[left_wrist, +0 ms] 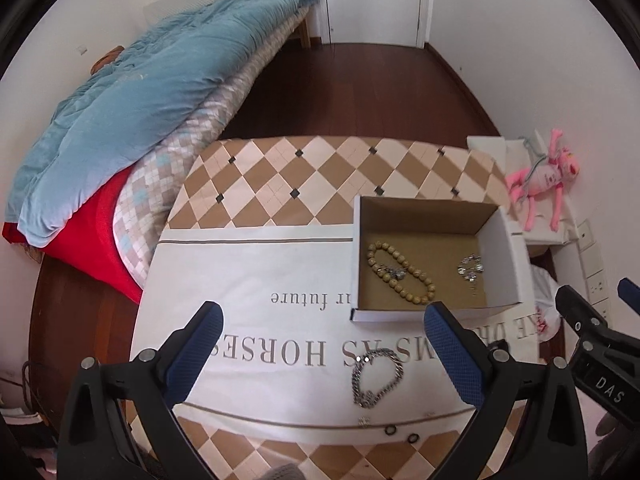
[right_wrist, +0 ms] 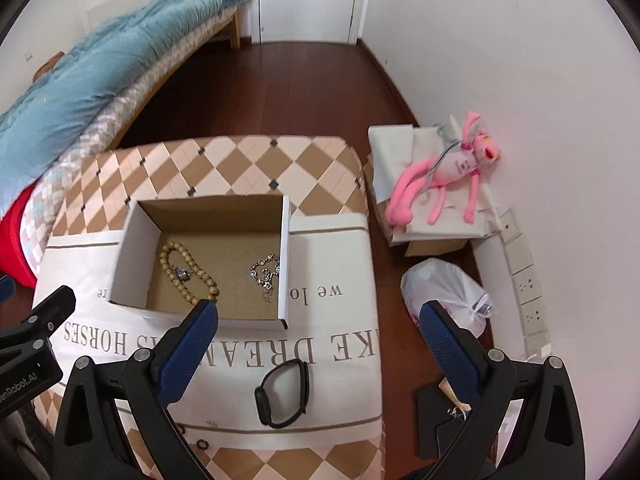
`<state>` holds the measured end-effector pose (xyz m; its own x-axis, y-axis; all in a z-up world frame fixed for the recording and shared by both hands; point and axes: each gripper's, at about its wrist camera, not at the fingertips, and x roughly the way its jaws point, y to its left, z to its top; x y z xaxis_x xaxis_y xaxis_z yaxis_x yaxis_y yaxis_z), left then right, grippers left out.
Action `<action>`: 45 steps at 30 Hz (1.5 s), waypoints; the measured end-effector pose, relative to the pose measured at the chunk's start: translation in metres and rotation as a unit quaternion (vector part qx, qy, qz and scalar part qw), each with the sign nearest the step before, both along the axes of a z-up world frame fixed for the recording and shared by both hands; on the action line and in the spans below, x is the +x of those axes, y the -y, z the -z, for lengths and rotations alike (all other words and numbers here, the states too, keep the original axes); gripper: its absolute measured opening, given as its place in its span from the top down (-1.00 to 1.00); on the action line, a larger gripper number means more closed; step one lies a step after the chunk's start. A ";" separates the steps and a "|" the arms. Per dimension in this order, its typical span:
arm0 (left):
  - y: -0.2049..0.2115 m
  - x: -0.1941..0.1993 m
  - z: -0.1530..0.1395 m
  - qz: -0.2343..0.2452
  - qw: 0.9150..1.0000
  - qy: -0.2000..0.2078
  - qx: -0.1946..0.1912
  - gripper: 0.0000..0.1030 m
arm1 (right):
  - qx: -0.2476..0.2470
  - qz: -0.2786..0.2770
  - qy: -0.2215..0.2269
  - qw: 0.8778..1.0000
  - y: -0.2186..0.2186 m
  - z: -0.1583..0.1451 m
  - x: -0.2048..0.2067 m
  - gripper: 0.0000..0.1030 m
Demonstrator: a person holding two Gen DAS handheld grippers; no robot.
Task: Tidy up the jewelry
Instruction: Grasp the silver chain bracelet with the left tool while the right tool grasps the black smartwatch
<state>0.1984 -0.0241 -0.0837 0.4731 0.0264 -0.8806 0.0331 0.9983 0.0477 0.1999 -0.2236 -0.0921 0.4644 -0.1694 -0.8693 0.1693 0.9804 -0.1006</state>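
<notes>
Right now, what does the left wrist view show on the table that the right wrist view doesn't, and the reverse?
Only the left wrist view: a silver chain lying on the white cloth, outside the box.

Only the right wrist view: a black watch on the cloth, also outside the box, and a white plastic bag on the floor.

Both: the open box holding a bead bracelet and a small silver piece, small black rings near the table's front edge, and the pink plush toy.
</notes>
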 end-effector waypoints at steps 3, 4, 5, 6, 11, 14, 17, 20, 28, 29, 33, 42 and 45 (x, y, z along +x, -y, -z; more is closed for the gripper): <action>-0.002 -0.012 -0.015 0.003 1.000 0.015 -0.004 -1.00 | -0.001 0.001 0.023 1.000 -0.002 -0.020 -0.017 -0.98; -0.003 -0.016 -0.020 0.002 1.000 0.021 -0.004 -1.00 | -0.001 0.003 0.030 1.000 -0.002 -0.027 -0.022 -0.98; -0.004 -0.021 -0.026 0.001 1.000 0.029 -0.005 -1.00 | -0.001 0.004 0.035 0.999 -0.003 -0.033 -0.027 -0.98; -0.005 -0.026 -0.031 0.001 0.999 0.035 -0.007 -1.00 | 0.000 0.005 0.043 0.999 -0.004 -0.040 -0.033 -0.98; -0.008 -0.048 -0.048 -0.004 0.999 0.054 0.004 -1.00 | 0.005 0.006 0.067 0.998 -0.007 -0.062 -0.059 -0.98; -0.009 -0.059 -0.048 -0.010 0.998 0.063 0.015 -1.00 | 0.008 0.004 0.077 0.997 -0.007 -0.064 -0.071 -0.98; -0.008 -0.065 -0.034 -0.013 0.998 0.055 0.024 -1.00 | 0.020 0.000 0.074 0.997 -0.002 -0.050 -0.078 -0.98; -0.007 -0.068 -0.006 -0.015 0.999 0.033 0.031 -1.00 | 0.048 0.009 0.043 0.998 0.010 -0.014 -0.077 -0.98; -0.013 -0.071 0.085 -0.025 0.997 -0.062 0.045 -1.00 | 0.063 0.052 -0.029 0.996 0.035 0.089 -0.074 -0.61; -0.015 -0.071 0.095 -0.028 0.996 -0.076 0.040 -0.98 | 0.067 0.054 -0.035 0.996 0.035 0.097 -0.073 -0.59; -0.020 -0.068 0.123 -0.033 0.993 -0.116 0.015 -0.98 | 0.084 0.062 -0.056 0.993 0.038 0.129 -0.065 -0.50; -0.022 -0.050 0.141 -0.031 0.987 -0.145 -0.067 -0.78 | 0.094 0.035 -0.077 0.992 0.026 0.151 -0.054 0.87; -0.012 -0.044 0.144 -0.012 0.988 -0.144 -0.058 -0.76 | 0.098 0.029 -0.078 0.992 0.024 0.151 -0.058 0.87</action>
<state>0.1545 -0.0117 -0.2281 0.2031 -0.0735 -0.9764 0.0045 0.9972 -0.0741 0.1415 -0.2480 -0.2434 0.3160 -0.0134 -0.9487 0.2241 0.9726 0.0609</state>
